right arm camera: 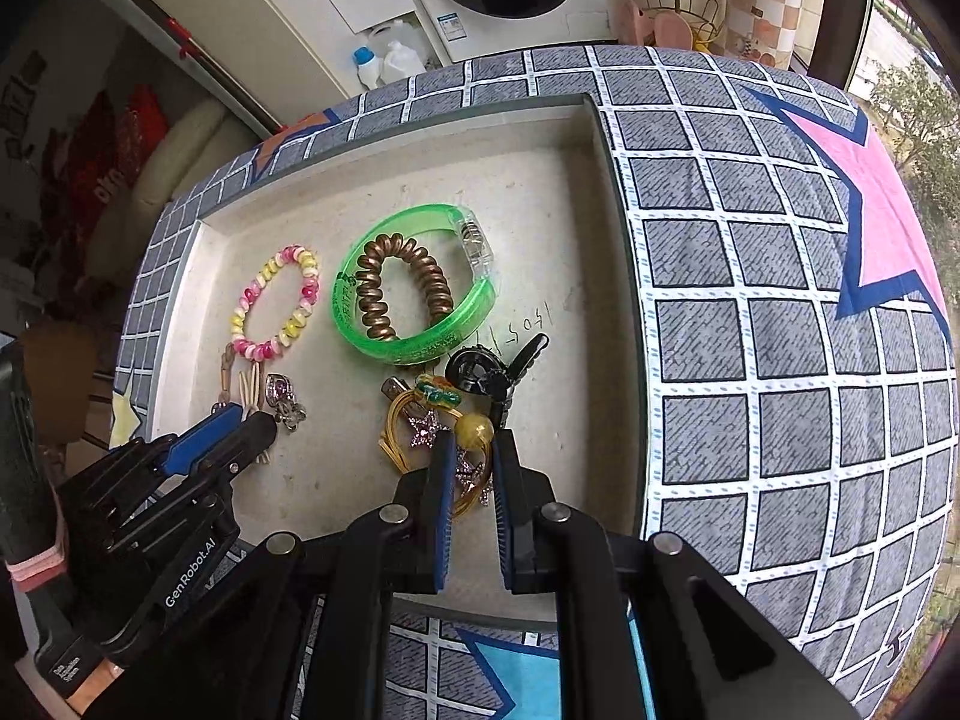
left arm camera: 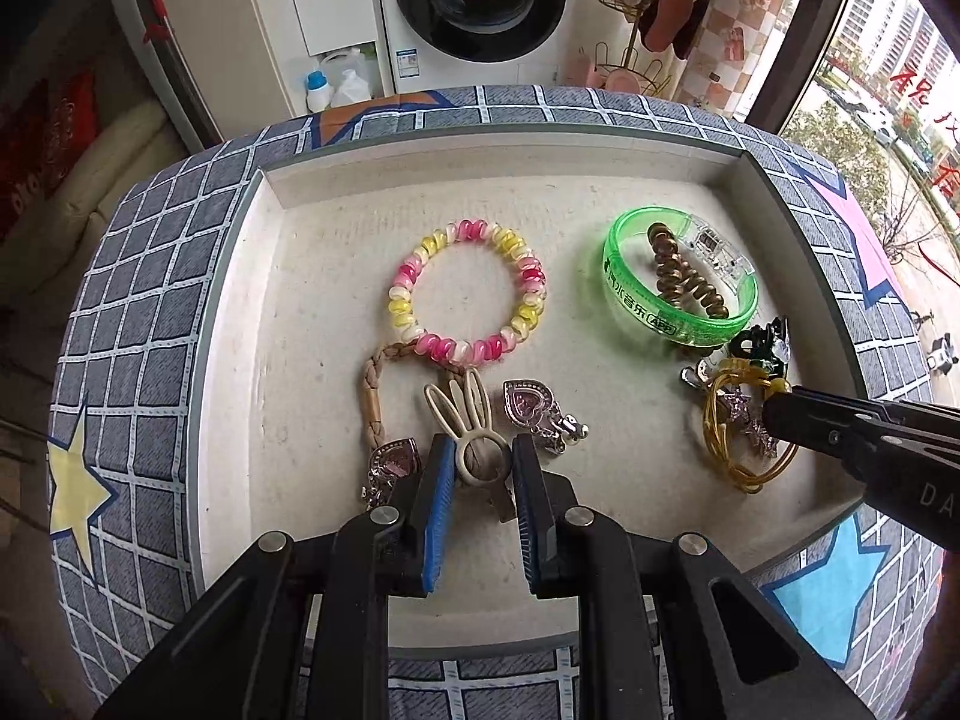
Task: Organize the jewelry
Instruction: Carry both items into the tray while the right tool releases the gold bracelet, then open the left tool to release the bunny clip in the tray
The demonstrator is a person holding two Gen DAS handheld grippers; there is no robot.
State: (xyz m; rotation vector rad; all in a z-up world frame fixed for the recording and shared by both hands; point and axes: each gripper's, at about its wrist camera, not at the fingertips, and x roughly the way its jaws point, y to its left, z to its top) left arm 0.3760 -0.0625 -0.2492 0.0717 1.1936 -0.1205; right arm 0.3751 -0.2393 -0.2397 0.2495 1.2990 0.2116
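Note:
A shallow cream tray holds the jewelry. My left gripper has its blue pads on either side of the ring of a cream bunny-ear hair clip. My right gripper straddles a yellow hair tie with star charms, jaws narrowly apart; it also shows in the left wrist view. A pink-and-yellow spiral hair tie lies mid-tray. A green bangle holds a bronze spiral tie. Two heart charms and a braided cord lie near the bunny clip.
A black clip lies beside the yellow tie. The tray sits on a grey checked cloth with coloured stars. A washing machine, bottles and a wire rack stand behind. A window is at the right.

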